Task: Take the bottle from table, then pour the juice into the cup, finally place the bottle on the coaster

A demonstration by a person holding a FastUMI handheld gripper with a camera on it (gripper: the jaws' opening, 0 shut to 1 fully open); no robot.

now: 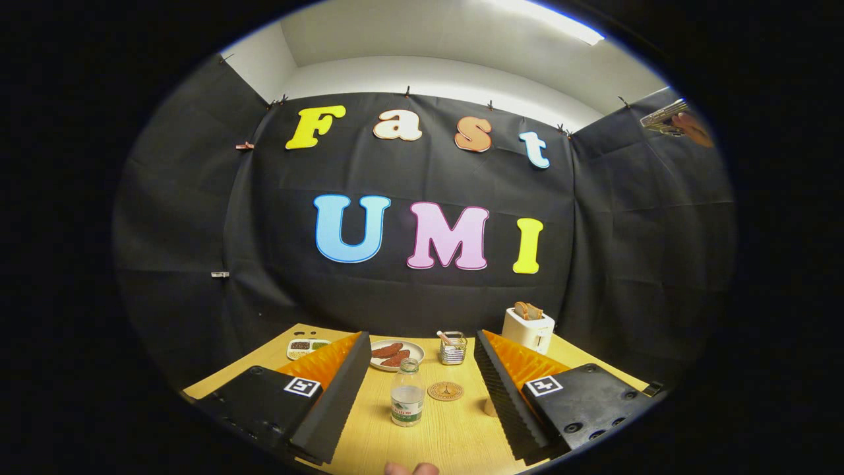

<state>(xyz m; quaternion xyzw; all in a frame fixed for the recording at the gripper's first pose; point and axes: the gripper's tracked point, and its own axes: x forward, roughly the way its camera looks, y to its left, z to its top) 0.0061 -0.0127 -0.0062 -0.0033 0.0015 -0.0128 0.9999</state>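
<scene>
From the gripper view, the hand-held gripper (pixel 418 379) is spread wide, its two black fingers with ridged inner pads and orange backing reaching forward over the wooden surface (pixel 455 435) and touching nothing. The left finger (pixel 333 402) and the right finger (pixel 504 396) stand well apart, each with a square black-and-white marker on its base.

The bottle (pixel 407 392) stands upright on the surface between the fingers, nearer the left one but clear of both. It is clear plastic with a white and green label and seems to have no cap. Just to its right and slightly farther lies the round cork coaster (pixel 446 391), flat on the surface and apart from the bottle.

A small pale object, possibly the cup (pixel 489 407), peeks out from behind the right finger's pad; too little shows to be sure.

Farther off, a white plate (pixel 397 354) carries reddish-brown pieces, with a small tray (pixel 307 347) of compartments to its left, a wire holder (pixel 453 348) to its right, and a white toaster (pixel 527 328) with bread at the far right.

A fingertip (pixel 412 469) shows at the near edge.
</scene>
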